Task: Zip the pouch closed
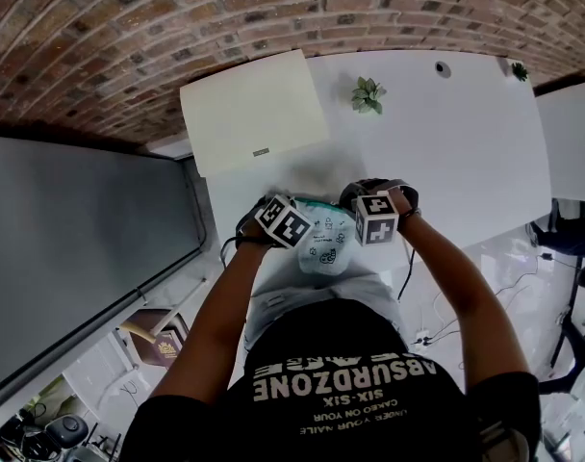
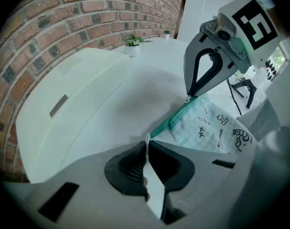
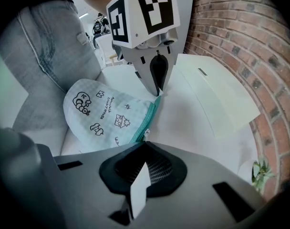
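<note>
A pale mint pouch (image 1: 329, 246) with black doodles and a teal zipper (image 3: 147, 119) lies at the front edge of the white table (image 1: 466, 142). My left gripper (image 2: 147, 144) is shut on a thin white tab at one end of the pouch (image 2: 212, 125). My right gripper (image 3: 145, 141) is shut at the zipper's other end, with the small white pull (image 3: 145, 134) showing at its tips. Each gripper shows in the other's view: the right gripper (image 2: 189, 97) and the left gripper (image 3: 158, 92) pinch opposite ends of the teal strip. In the head view both cubes hide the jaws.
A flat white board (image 1: 254, 114) lies at the table's back left, by the brick wall (image 1: 129, 27). A small potted plant (image 1: 368, 95) stands behind the pouch. The person's jeans (image 3: 45, 56) press against the table's front edge.
</note>
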`<action>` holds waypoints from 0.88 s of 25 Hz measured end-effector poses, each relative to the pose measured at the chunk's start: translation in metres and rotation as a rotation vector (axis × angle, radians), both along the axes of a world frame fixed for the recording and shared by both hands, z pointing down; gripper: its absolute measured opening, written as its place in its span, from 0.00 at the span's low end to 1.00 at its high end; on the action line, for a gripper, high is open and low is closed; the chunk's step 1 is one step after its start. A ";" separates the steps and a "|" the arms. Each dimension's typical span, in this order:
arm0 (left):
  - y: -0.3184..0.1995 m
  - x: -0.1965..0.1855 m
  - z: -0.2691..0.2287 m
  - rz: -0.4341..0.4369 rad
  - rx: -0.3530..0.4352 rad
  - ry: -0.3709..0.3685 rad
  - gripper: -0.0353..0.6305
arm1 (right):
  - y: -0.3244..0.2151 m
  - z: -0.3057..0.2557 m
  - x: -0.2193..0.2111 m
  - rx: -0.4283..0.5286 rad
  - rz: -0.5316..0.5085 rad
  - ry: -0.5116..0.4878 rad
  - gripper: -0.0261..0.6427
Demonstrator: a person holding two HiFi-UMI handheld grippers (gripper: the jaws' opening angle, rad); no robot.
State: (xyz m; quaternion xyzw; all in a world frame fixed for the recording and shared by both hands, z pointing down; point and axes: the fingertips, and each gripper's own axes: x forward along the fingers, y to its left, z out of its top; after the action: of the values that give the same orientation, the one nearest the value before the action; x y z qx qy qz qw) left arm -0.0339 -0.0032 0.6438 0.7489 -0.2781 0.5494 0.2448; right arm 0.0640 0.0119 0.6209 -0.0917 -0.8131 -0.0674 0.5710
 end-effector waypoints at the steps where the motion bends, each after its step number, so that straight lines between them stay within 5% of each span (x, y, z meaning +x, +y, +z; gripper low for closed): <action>1: 0.000 0.000 0.000 0.000 0.002 0.001 0.09 | 0.000 0.000 0.000 0.000 0.007 -0.002 0.03; 22: 0.000 0.000 -0.001 -0.001 0.003 -0.002 0.09 | 0.002 0.001 0.008 0.006 0.056 0.002 0.03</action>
State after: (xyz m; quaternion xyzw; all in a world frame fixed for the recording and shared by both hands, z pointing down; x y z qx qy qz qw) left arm -0.0342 -0.0032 0.6428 0.7484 -0.2796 0.5498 0.2439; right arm 0.0723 0.0134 0.6224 -0.0673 -0.8144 -0.0538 0.5738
